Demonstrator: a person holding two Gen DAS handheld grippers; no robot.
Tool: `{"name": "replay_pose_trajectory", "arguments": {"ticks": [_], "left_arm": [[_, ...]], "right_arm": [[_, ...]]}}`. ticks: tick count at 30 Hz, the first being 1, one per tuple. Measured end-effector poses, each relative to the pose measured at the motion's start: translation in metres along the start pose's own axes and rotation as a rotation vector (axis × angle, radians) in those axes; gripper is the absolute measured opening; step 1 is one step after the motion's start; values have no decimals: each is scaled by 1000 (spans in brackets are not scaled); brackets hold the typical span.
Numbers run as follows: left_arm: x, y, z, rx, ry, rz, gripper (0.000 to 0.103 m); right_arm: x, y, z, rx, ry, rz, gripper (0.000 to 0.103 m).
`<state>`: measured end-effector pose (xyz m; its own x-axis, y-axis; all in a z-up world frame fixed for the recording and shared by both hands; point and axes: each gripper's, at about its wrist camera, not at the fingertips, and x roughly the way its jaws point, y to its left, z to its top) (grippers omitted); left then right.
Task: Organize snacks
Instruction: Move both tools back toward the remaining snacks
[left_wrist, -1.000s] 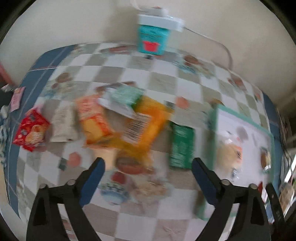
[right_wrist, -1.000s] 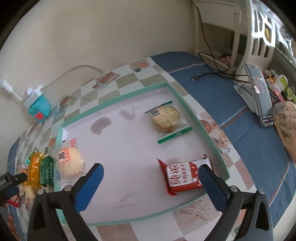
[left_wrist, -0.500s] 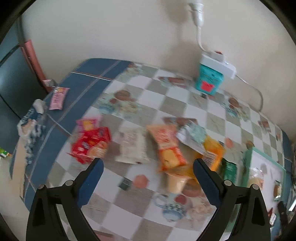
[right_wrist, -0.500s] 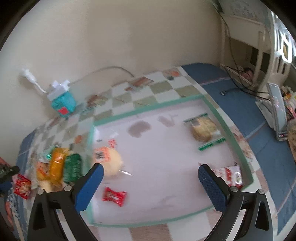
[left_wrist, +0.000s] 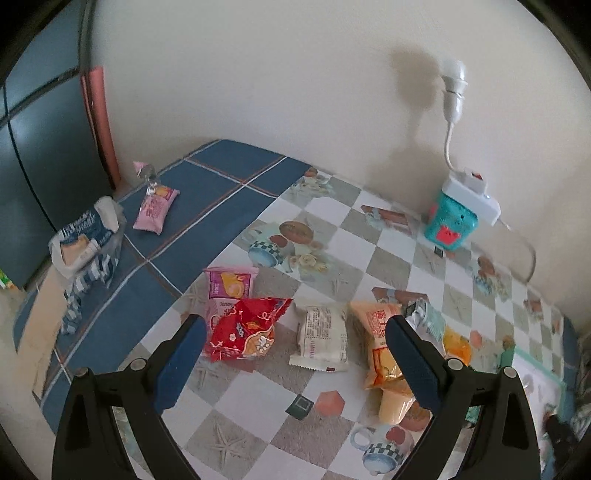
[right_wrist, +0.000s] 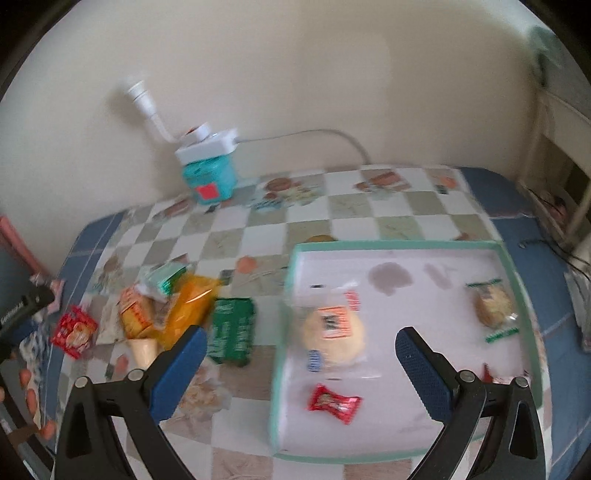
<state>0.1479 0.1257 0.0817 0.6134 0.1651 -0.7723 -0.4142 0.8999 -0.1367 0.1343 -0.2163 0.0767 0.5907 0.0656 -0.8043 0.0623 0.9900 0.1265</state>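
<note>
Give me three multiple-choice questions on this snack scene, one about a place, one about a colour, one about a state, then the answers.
1. Where does the small red candy lie?
A. inside the tray
B. on the blue cloth
C. atop the teal box

2. What colour is the packet just left of the tray?
A. pink
B. green
C. white

3. How is the right gripper?
A. shut on a packet
B. open, holding nothing
C. out of view

Answers: 1 A, it sits within the tray's rim. 2 B, the wrapper is dark green. 3 B, its fingers stand wide apart and bare.
</note>
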Motion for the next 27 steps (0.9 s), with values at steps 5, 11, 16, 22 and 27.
{"name": "replay_pose_trajectory", "arguments": {"ticks": [5, 11, 16, 22, 27], "left_arm": [[4, 18, 3, -53, 18, -59, 97], [6, 30, 9, -76, 10, -59, 97], [14, 32, 10, -96, 20, -79, 97], [33, 16, 7, -59, 54, -82, 97], [56, 0, 2, -34, 119, -99, 97]], "right_arm": [[14, 30, 9, -83, 43, 23, 103], [17, 59, 30, -149, 2, 22, 103], [23, 78, 42, -203, -19, 14, 103], [52, 82, 41, -217, 38, 13, 103], [73, 76, 35, -168, 98, 44, 103]]}}
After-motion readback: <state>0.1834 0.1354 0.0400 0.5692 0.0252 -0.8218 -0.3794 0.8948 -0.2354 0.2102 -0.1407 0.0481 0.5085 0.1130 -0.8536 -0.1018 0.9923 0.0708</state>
